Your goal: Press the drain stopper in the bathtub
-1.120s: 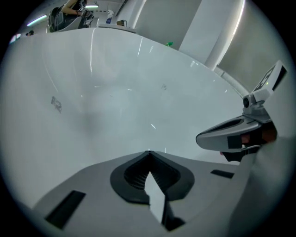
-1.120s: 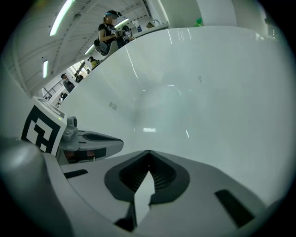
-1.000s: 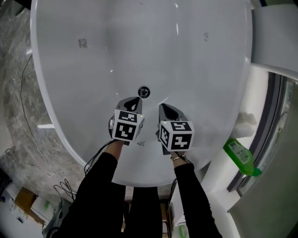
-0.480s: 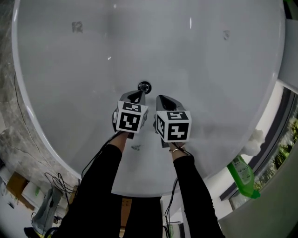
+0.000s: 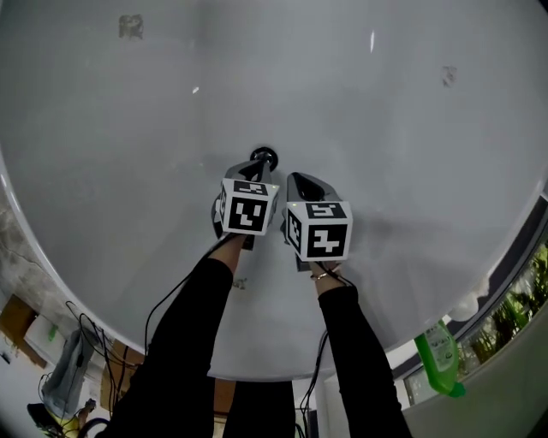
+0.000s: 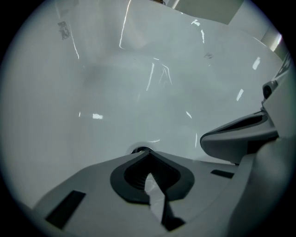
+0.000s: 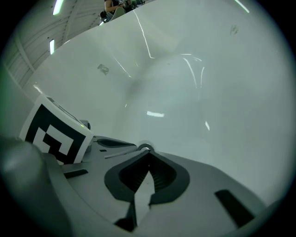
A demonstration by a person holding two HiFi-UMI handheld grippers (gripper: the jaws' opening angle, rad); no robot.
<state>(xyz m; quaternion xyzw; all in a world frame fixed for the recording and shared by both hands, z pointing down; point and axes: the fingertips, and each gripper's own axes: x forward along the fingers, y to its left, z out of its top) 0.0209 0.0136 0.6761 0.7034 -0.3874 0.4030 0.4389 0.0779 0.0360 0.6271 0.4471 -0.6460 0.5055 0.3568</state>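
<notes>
The round chrome drain stopper [image 5: 264, 156] sits in the floor of the white bathtub [image 5: 402, 145]. My left gripper [image 5: 257, 168] is shut and empty, and its tip is right at the stopper's near edge. In the left gripper view only the stopper's rim [image 6: 140, 149] peeks out past the closed tip of that gripper [image 6: 147, 153]; whether they touch is hidden. My right gripper [image 5: 295, 178] hangs just to the right of it, shut and empty. In the right gripper view the stopper [image 7: 145, 147] lies just beyond this gripper's tip [image 7: 148, 154].
A green bottle [image 5: 441, 355] stands on the ledge outside the tub at lower right. Cables [image 5: 86, 329] trail on the floor at lower left, outside the tub's rim [image 5: 51, 282]. Small grey marks [image 5: 130, 26] show on the tub's far wall.
The left gripper's tip has closed in on the drain stopper and now overlaps its near edge. The right gripper has stayed beside it. The head view has dropped closer to the tub.
</notes>
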